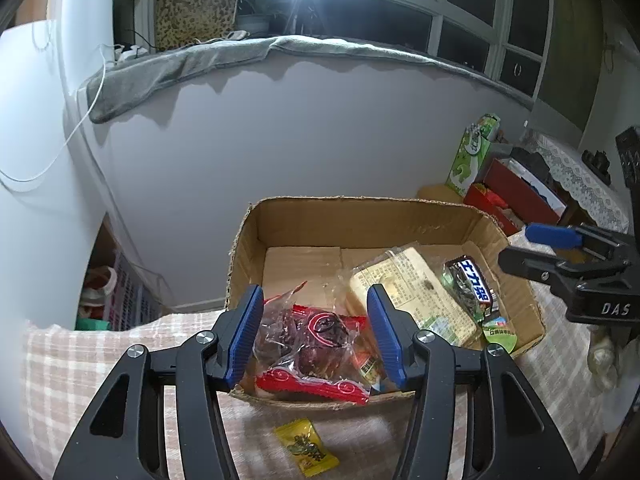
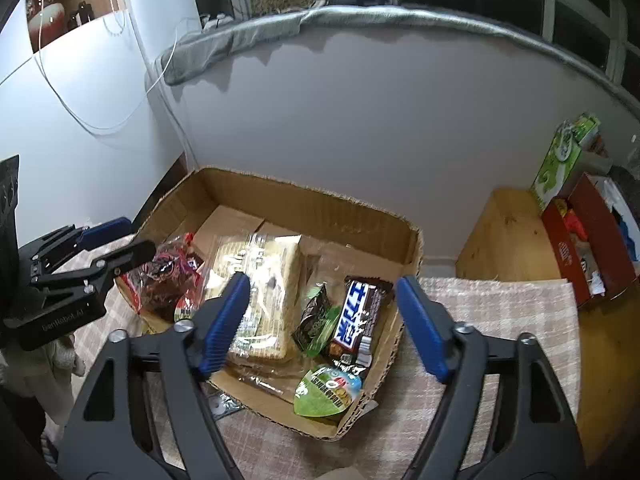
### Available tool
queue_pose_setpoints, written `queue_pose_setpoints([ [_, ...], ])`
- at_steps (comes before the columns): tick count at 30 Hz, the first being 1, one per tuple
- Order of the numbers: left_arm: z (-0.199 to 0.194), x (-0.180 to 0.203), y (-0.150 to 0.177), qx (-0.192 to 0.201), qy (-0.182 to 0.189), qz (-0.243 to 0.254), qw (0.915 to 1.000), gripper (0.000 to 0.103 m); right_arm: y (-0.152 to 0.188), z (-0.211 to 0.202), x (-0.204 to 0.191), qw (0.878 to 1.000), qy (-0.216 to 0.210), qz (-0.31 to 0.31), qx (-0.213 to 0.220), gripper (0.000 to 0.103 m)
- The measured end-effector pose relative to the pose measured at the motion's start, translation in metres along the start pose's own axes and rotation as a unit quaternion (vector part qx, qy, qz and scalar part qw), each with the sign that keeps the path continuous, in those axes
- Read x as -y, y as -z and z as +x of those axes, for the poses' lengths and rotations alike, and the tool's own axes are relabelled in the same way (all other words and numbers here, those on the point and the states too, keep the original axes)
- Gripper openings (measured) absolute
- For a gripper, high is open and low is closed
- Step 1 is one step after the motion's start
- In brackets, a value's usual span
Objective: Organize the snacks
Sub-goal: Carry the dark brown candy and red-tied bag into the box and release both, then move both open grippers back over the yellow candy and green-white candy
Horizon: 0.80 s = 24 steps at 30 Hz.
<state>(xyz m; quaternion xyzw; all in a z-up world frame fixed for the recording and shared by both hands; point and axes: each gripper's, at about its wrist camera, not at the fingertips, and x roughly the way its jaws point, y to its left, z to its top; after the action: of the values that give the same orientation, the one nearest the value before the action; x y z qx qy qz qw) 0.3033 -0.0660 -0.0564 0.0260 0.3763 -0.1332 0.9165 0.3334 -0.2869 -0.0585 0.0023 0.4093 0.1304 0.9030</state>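
Snacks are mostly inside the cardboard box [image 1: 256, 236] already, so I judge the task well advanced but not finished.

From the left wrist view, the left gripper [image 1: 316, 334] hangs over the near left corner of the box with its jaws apart. The red bag of dried fruit [image 1: 308, 344] lies below and between them, and the pads do not seem to press on it. Beside it in the box are a big pack of crackers [image 1: 412, 292], a chocolate bar [image 1: 474, 284] and a small green cup [image 1: 500, 334]. One yellow candy packet [image 1: 306, 446] is outside, on the checked cloth [image 1: 80, 360] in front of the box; this one is left to do.

From the right wrist view, the right gripper [image 2: 324, 326] stands over the near right part of the box, its jaws wide apart and holding nothing. Under it lie the chocolate bar [image 2: 358, 316], a dark green packet [image 2: 316, 318], the green cup [image 2: 328, 394] and the crackers [image 2: 264, 300]. A small silver thing just outside the near edge is too blurred to name. The far half of the box is bare.
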Motion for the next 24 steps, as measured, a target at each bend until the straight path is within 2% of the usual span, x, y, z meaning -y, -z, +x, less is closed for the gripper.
queue_pose_setpoints([
  [13,-0.018,0.001,0.006,0.012,0.002,0.006,0.9999,0.053,0.009,-0.014,-0.008,1.000,0.006,-0.005,0.002,0.081],
  [24,-0.051,-0.017,0.030,0.019,0.003,-0.010,0.9998,0.053,0.043,-0.049,-0.025,0.999,-0.031,-0.014,0.008,0.081],
])
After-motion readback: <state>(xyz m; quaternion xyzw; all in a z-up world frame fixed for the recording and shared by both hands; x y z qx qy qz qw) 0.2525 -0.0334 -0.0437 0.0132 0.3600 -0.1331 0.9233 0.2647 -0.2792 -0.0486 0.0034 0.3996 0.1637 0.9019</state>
